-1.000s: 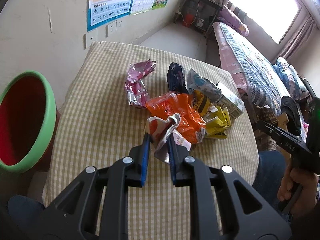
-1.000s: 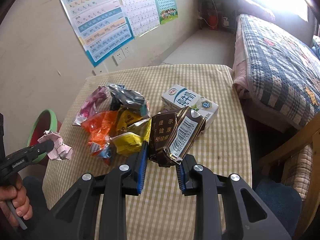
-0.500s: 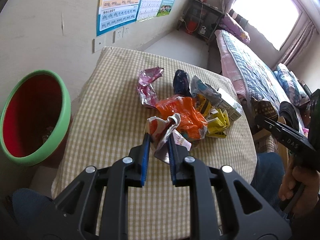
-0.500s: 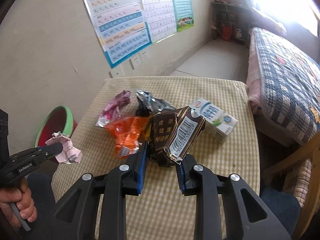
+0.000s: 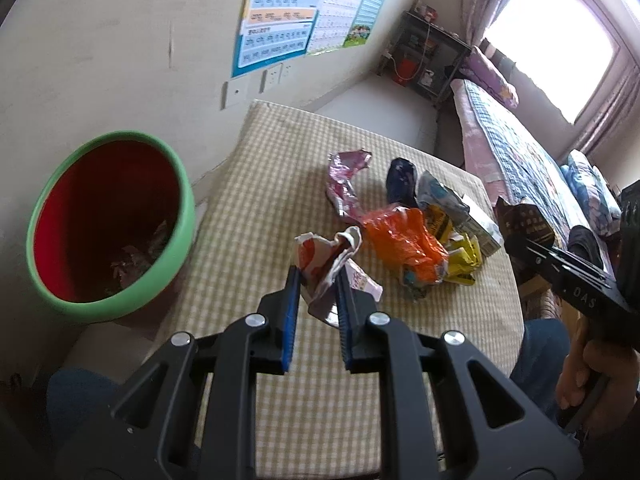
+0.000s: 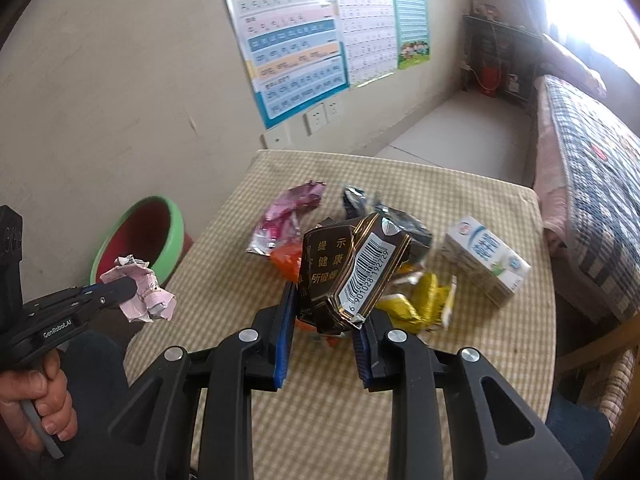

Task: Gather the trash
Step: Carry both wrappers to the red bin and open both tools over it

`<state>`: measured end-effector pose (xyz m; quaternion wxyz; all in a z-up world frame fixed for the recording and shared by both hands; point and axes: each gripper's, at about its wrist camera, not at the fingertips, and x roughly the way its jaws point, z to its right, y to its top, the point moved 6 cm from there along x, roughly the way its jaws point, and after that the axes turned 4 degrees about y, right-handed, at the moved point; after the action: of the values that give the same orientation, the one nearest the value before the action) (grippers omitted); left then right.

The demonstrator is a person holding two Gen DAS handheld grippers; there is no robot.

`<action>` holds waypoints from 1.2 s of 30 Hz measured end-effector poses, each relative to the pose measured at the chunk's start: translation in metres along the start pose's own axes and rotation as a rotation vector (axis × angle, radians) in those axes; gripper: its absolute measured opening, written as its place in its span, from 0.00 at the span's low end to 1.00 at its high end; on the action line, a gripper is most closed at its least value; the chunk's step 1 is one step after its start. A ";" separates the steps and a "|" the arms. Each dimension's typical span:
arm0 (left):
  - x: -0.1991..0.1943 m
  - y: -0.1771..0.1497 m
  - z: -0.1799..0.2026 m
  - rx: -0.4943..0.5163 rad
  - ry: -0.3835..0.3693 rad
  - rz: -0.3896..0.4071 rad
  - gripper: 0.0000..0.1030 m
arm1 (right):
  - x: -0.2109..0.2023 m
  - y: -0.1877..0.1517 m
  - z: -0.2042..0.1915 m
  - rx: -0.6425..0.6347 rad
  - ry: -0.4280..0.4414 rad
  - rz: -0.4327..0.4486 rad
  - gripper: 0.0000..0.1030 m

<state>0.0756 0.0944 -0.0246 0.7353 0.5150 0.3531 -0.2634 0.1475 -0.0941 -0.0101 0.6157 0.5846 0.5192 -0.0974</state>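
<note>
Where a checked tabletop (image 5: 248,208) meets the postered wall, a green-rimmed bin (image 5: 176,264) stands beside its left edge.
Left gripper (image 5: 316,280) fingers pinch a crumpled pink wrapper (image 5: 332,264); right gripper (image 6: 324,308) fingers clamp a creased brown pack (image 6: 348,272).

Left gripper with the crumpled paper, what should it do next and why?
Probably carry it left, over the green-rimmed bin, then open. The left gripper is shut on the crumpled paper above the table, beside the bin's open mouth.
</note>
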 end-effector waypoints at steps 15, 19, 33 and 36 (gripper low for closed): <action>-0.018 0.014 -0.070 -0.097 0.073 0.046 0.16 | 0.030 0.025 -0.067 -0.109 0.075 -0.022 0.25; -0.021 0.020 -0.089 -0.115 0.096 0.055 0.16 | 0.042 0.032 -0.086 -0.140 0.095 -0.029 0.25; -0.023 0.030 -0.163 -0.199 0.166 0.072 0.16 | 0.090 0.062 -0.169 -0.248 0.194 -0.052 0.25; -0.023 0.031 -0.181 -0.223 0.182 0.074 0.16 | 0.103 0.066 -0.189 -0.272 0.215 -0.064 0.25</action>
<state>0.0398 0.2760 -0.0288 0.7619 0.4647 0.4264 -0.1475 0.1421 0.1308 -0.0045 0.6266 0.4863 0.6088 0.0174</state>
